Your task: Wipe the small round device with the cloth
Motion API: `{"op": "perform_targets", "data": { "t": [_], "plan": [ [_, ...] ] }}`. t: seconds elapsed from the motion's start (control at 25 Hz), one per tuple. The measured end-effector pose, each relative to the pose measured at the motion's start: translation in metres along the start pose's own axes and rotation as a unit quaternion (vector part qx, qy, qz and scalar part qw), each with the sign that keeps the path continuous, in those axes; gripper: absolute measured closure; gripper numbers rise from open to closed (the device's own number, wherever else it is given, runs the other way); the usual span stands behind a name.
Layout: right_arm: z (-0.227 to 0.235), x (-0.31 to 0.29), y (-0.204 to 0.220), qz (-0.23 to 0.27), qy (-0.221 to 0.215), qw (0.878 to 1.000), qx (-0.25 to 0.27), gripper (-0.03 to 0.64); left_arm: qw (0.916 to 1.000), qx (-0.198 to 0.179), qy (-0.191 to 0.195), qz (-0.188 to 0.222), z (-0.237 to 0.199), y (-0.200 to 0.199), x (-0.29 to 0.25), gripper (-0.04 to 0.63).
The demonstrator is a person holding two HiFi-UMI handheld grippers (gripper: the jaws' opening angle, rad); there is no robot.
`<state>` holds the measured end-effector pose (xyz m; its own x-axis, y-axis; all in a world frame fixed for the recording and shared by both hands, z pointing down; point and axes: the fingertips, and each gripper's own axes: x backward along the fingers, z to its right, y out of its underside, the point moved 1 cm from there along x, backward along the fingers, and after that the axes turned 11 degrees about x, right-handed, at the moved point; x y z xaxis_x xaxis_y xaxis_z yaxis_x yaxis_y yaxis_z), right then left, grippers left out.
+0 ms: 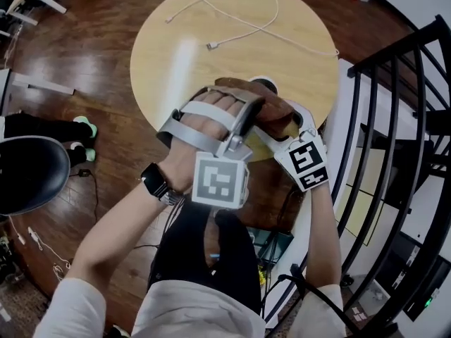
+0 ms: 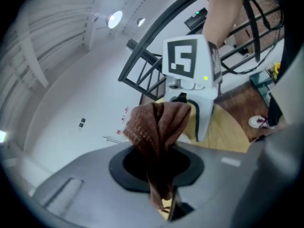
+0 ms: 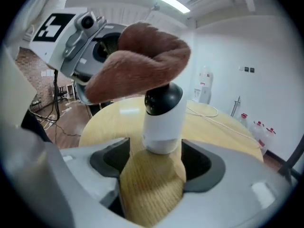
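One cloth [image 2: 159,122] in left gripper [image 2: 159,177], seemingly on device [image 3: 164,122]

Head view: my left gripper [image 1: 243,122] and the cloth [image 1: 275,111] cover the device [image 1: 262,84]; I see only a sliver of its top. Left gripper view: the cloth hides the device wholly. Right gripper view: the cloth covers the device's crown. Whether the jaws of my right gripper [image 3: 155,141] touch its base, I cannot tell.
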<state>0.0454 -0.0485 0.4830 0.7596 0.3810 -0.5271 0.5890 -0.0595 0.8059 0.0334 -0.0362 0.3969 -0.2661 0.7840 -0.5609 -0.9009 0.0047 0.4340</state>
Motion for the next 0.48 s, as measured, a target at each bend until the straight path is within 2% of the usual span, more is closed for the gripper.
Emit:
{"op": "perform_targets", "data": {
  "t": [0.12,0.24,0.36,0.48],
  "plan": [
    [0.007,0.004,-0.004,0.023,0.002,0.999,-0.027,0.285,0.9996,0.010,0.025,-0.009,0.019,0.011,0.001,0.520],
    [0.013,0.010,-0.007,0.053,-0.001,0.997,-0.054,0.285,0.9978,0.035,0.054,-0.016,0.035,0.025,-0.006,0.520],
    [0.007,0.011,-0.010,0.055,-0.020,0.998,-0.036,0.285,0.9966,0.034,0.072,-0.022,0.047,0.036,-0.017,0.520],
    [0.002,0.012,-0.009,0.055,-0.036,0.998,-0.016,0.285,0.9954,0.014,0.091,-0.026,0.062,0.042,-0.032,0.520]
  ]
}}
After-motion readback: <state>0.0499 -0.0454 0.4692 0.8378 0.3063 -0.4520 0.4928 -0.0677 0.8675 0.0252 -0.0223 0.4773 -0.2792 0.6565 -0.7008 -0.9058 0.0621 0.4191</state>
